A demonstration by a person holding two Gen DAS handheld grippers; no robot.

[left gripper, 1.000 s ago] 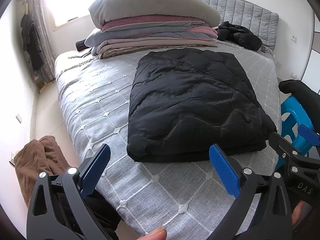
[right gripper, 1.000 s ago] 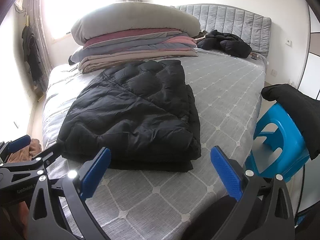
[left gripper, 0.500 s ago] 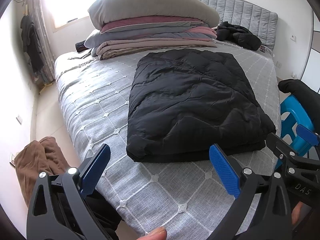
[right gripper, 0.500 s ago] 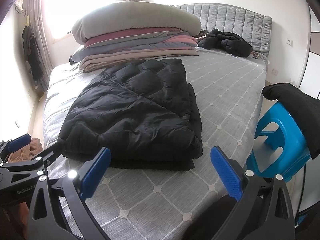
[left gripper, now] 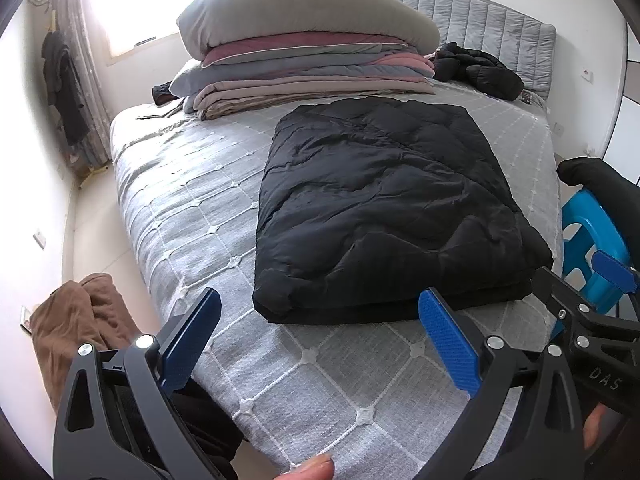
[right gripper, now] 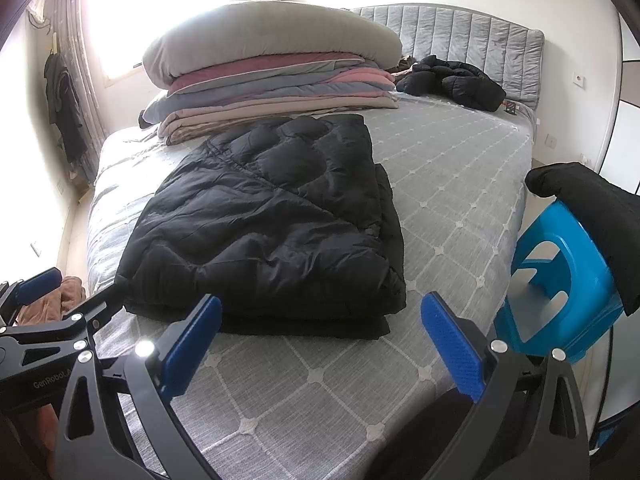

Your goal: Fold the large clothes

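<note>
A black quilted down coat point(left gripper: 384, 208) lies folded into a flat rectangle on the grey quilted bed point(left gripper: 192, 200); it also shows in the right wrist view point(right gripper: 272, 224). My left gripper point(left gripper: 320, 332) is open and empty, held above the bed's near edge, short of the coat. My right gripper point(right gripper: 320, 332) is open and empty, also above the near edge, in front of the coat's near right corner. Each gripper shows at the side of the other's view.
A stack of folded bedding topped by a grey pillow point(left gripper: 304, 32) sits at the head of the bed, with a crumpled black jacket point(left gripper: 480, 72) beside it. A blue plastic stool point(right gripper: 560, 288) draped in dark cloth stands right of the bed. Brown cloth point(left gripper: 76, 320) lies on the floor at left.
Both grippers have stayed open and nearly still; the views have shifted only slightly. The coat has not moved.
</note>
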